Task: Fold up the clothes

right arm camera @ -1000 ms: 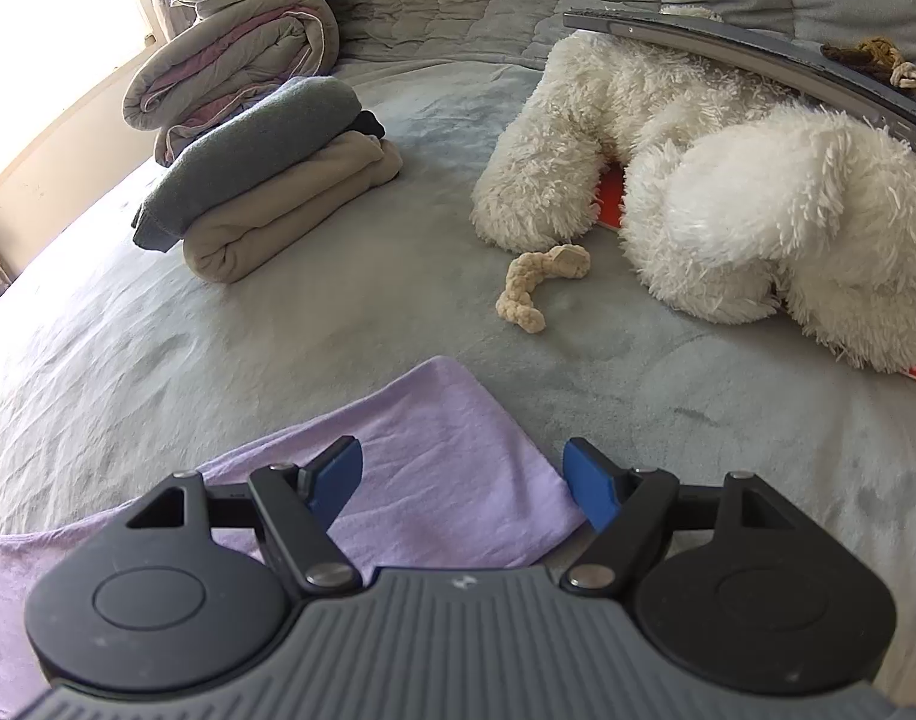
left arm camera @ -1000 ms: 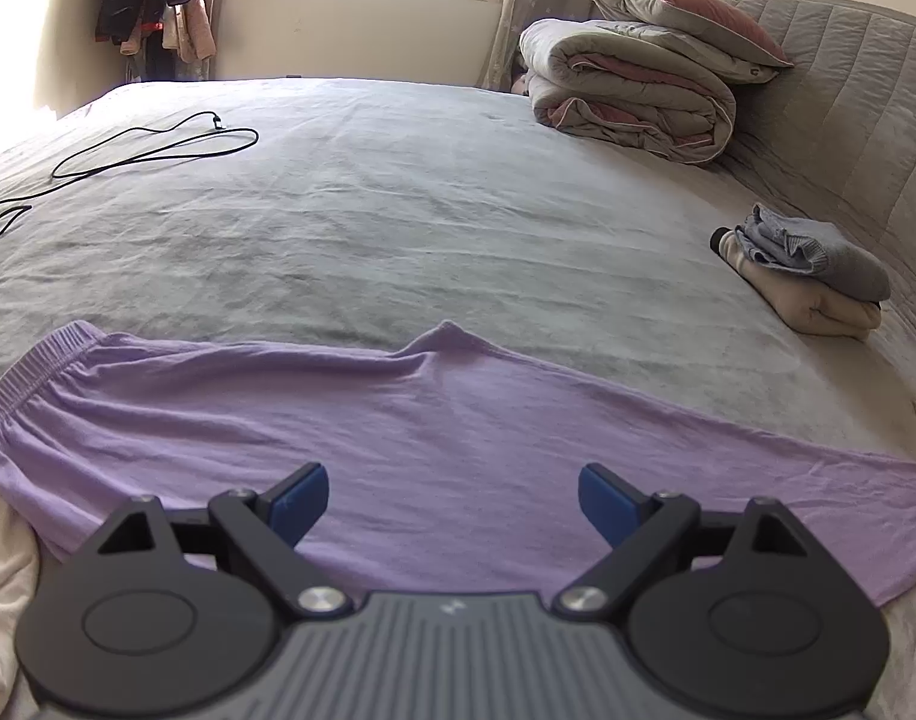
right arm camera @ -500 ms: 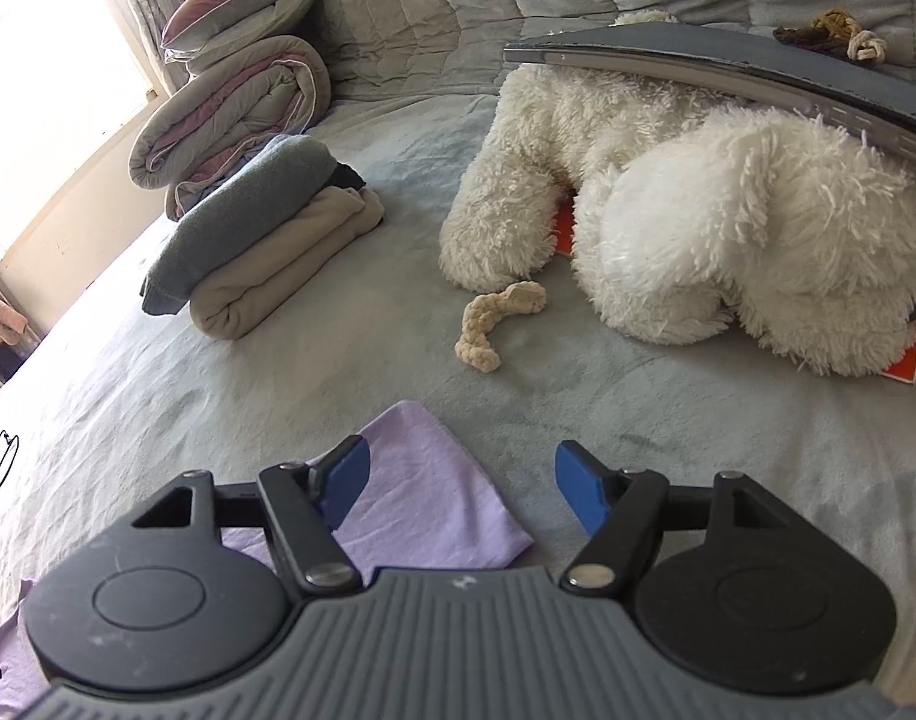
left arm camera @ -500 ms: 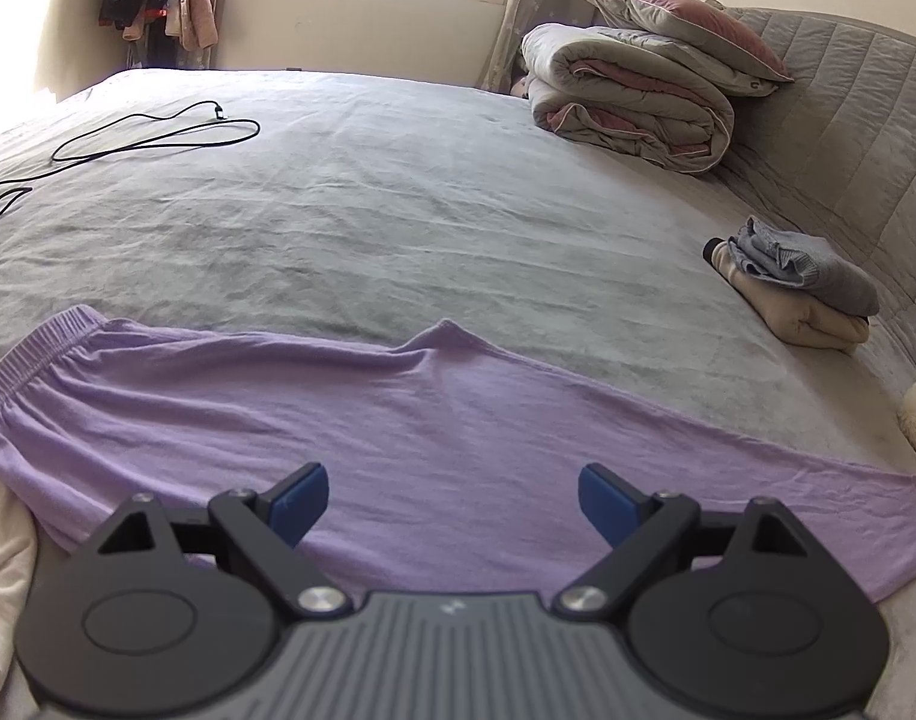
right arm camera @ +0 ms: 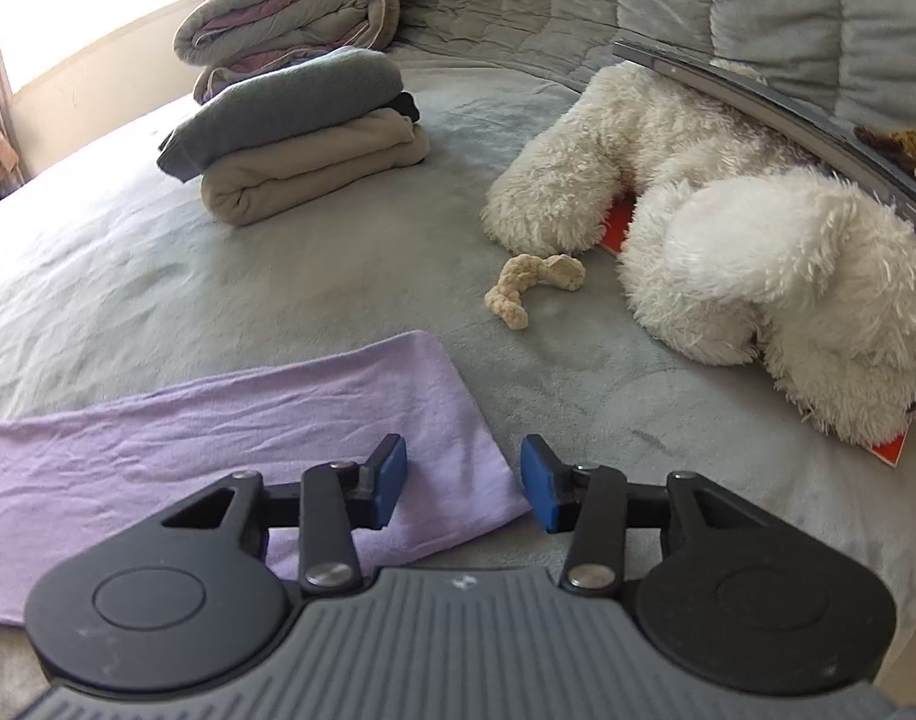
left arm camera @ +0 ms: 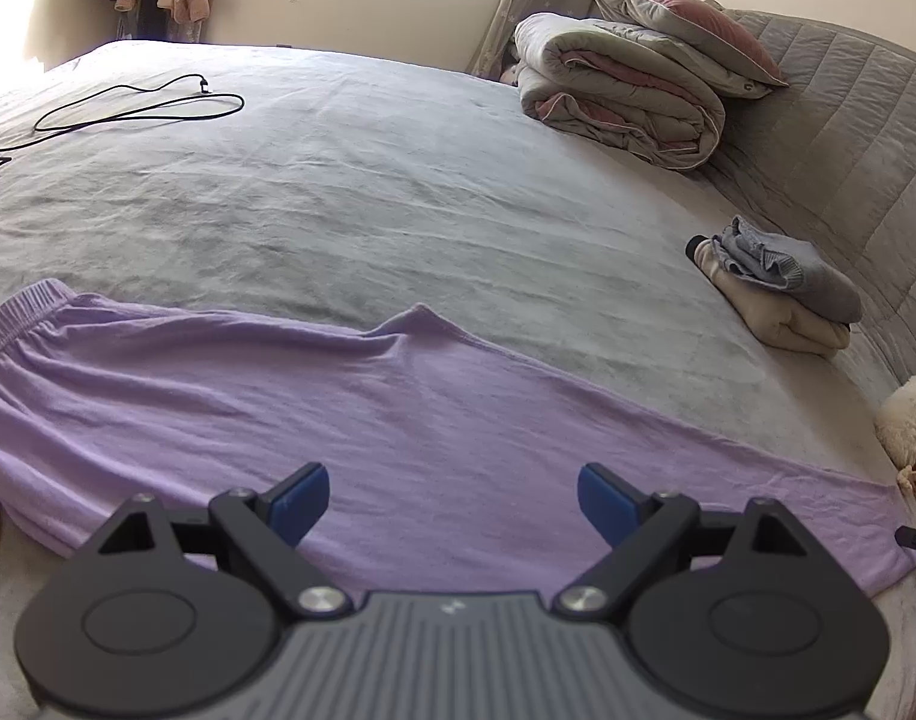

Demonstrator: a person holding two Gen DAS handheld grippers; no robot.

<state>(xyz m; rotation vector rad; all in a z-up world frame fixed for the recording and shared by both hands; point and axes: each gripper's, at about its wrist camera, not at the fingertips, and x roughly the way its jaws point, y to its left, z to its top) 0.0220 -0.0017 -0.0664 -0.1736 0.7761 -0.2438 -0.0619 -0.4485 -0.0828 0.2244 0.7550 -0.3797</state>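
A pair of lilac trousers [left arm camera: 434, 420] lies flat across the grey bed [left arm camera: 368, 192], its elastic waistband at the far left. My left gripper [left arm camera: 452, 498] is open and empty, hovering over the middle of the trousers. The leg end of the trousers [right arm camera: 314, 414] shows in the right wrist view. My right gripper [right arm camera: 464, 483] is open and empty, its jaws straddling the near corner of that leg end. The jaws stand closer together than the left gripper's.
A stack of folded grey and beige clothes [right arm camera: 302, 138] [left arm camera: 782, 288] lies beyond the leg end. A rolled duvet with a pillow [left arm camera: 632, 96] sits at the headboard. A white fluffy dog [right arm camera: 746, 240] and a rope toy [right arm camera: 530, 288] lie to the right. A black cable [left arm camera: 140, 108] is far left.
My right gripper has swung back over the leg end of the trousers and its jaws have narrowed. My left gripper has stayed open, its view shifting slightly.
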